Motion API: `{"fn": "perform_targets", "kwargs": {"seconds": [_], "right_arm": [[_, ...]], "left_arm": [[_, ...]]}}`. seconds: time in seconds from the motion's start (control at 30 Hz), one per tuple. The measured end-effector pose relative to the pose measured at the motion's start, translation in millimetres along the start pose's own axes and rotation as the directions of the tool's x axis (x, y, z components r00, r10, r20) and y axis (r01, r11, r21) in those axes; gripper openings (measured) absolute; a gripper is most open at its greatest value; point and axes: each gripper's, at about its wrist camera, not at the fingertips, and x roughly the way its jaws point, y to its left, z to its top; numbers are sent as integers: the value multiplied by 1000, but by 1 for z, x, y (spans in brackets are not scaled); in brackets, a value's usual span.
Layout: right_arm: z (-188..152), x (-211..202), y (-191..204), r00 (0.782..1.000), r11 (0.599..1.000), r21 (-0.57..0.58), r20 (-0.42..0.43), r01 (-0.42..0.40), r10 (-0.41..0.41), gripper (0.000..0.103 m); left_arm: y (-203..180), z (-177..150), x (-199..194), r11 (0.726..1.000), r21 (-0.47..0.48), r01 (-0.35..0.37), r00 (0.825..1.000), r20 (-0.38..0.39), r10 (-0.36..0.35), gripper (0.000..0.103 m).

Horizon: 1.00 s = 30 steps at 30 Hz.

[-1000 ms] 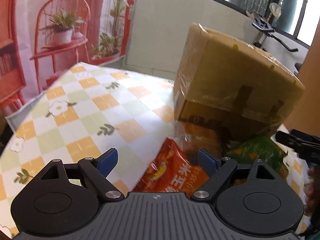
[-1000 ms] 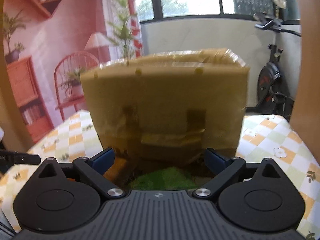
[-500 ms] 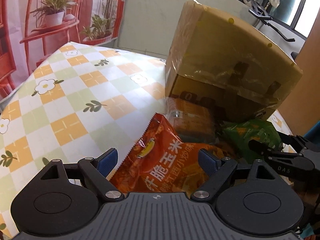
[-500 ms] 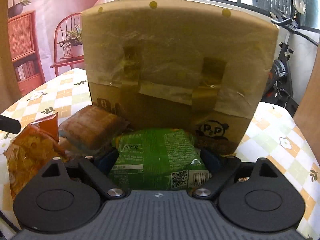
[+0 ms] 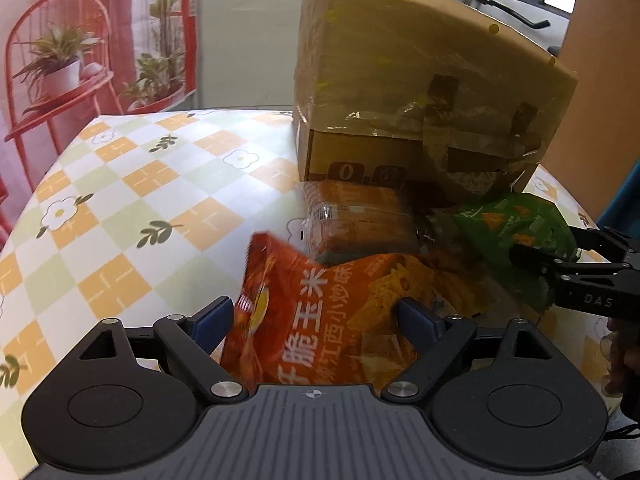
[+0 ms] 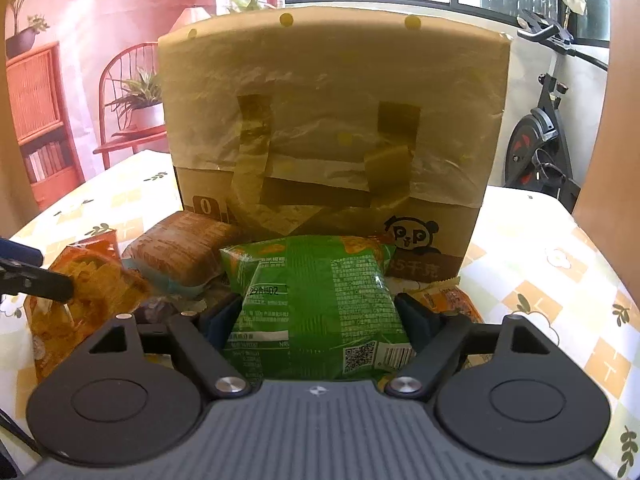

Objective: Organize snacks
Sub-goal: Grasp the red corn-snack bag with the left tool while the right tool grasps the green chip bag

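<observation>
— Two views are given. What is seen from the left wrist?

— The left gripper (image 5: 316, 314) is seen spread wide over an orange snack bag (image 5: 320, 312) on the checked tablecloth (image 5: 120, 208). The bag lies between the blue pads; the left pad looks to be at its edge, but no squeeze is shown, so the tongs are taken as released. Beyond the bag a brown wrapped cake (image 5: 360, 216) is laid against the foot of a taped cardboard box (image 5: 420, 92). At the right edge the right gripper (image 5: 568, 256) is reached in at a green snack bag (image 5: 516, 228).

— And from the right wrist?

— The green snack bag (image 6: 316, 300) is framed between the right gripper's (image 6: 320, 320) pads, just in front of the box (image 6: 332, 112). The jaws are closing on it; whether the pads are yet pressed cannot be told, and no crushing is seen. The cake (image 6: 184, 252) and the orange bag (image 6: 84, 280) are placed to the left, with a finger of the left gripper (image 6: 32, 276) across the orange bag. Another orange packet (image 6: 452, 300) is partly hidden on the right.
</observation>
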Motion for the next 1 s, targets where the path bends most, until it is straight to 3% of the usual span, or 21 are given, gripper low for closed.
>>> {"fn": "perform_targets", "kwargs": {"seconds": [0.37, 0.5, 0.83, 1.0], "right_arm": [[-1, -1, -3, 1000, 1000, 18, 1, -10, 10, 82], [-1, -1, -4, 1000, 1000, 18, -1, -14, 14, 82], [-1, 0, -2, 1000, 1000, 12, -6, -12, 12, 82], [-2, 0, -2, 1000, 1000, 14, -5, -12, 12, 82]], "left_arm": [[23, -3, 15, 993, -64, 99, 995, -2, -99, 94], [29, -9, 21, 989, -98, 113, 993, -7, -114, 96], [25, -15, 28, 992, -55, 118, 993, 6, -118, 98], [31, -19, 30, 989, -82, 127, 992, 13, -127, 99]]}}
